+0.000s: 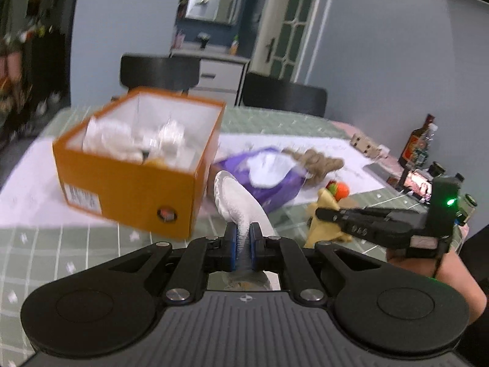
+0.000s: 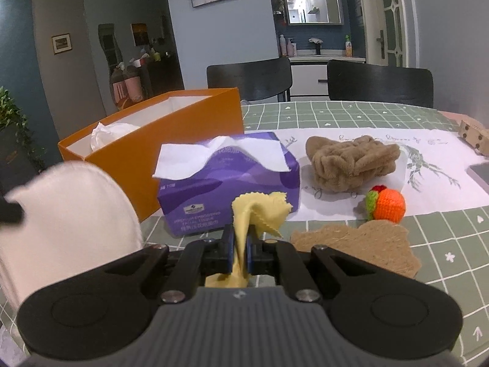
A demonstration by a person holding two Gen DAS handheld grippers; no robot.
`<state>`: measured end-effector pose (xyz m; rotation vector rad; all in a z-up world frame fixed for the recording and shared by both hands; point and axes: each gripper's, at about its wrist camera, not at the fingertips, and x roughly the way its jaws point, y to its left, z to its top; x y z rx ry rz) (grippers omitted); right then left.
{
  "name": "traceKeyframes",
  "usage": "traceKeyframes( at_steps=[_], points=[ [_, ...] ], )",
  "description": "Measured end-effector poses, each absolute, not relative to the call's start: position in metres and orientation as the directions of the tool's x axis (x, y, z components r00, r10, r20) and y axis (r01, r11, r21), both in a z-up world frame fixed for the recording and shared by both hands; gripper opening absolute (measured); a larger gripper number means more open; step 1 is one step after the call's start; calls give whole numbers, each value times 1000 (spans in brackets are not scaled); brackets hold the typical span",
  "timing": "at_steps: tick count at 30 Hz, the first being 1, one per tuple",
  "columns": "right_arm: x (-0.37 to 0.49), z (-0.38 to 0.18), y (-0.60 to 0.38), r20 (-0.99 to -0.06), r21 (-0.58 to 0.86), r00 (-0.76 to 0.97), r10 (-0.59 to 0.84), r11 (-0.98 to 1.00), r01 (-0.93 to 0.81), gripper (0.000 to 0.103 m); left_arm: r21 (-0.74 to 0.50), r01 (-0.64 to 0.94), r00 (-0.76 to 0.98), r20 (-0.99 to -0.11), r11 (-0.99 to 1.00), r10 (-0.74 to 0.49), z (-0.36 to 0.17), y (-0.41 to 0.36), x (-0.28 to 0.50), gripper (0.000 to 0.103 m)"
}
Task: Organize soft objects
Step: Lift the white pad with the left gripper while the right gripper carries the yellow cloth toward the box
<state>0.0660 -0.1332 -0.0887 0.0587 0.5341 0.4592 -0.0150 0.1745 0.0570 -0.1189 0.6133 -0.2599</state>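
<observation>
Right wrist view: we had the right gripper [image 2: 240, 238] clamped on a yellow cloth [image 2: 259, 211], the left gripper [image 1: 243, 238] on a white pad [image 1: 235, 202]; the purple tissue box [image 2: 232, 180] read "PREMIUM EMBOSSING FACIAL TISSUE".

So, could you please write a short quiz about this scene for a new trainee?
1. True or false: the left claw is shut on a white pad.
2. What does the right claw hold?
A. yellow cloth
B. crocheted orange toy
C. brown plush cloth
3. What colour is the tissue box beside the orange box?

Key: 1 true; 2 A; 3 purple.
</observation>
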Motion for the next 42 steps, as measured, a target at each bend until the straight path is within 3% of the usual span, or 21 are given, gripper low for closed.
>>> traceKeyframes(
  at_steps=[12, 20, 33, 42],
  points=[
    [46, -68, -121, -501, 164, 702, 507, 851, -498, 6, -156, 274, 797, -516, 949, -315, 72, 179, -7, 9],
    [61, -22, -81, -428, 201, 641, 637, 758, -620, 6, -107, 250, 858, -435, 962, -272, 113, 202, 2, 8],
    [120, 41, -19, -384, 166, 638, 668, 729, -664, 6, -60, 183, 908, -373, 981, -192, 143, 235, 54, 9],
    [171, 66, 22, -459, 124, 625, 631, 742, -658, 6, -62, 168, 903, -390, 984, -179, 139, 238, 103, 9]
  ],
)
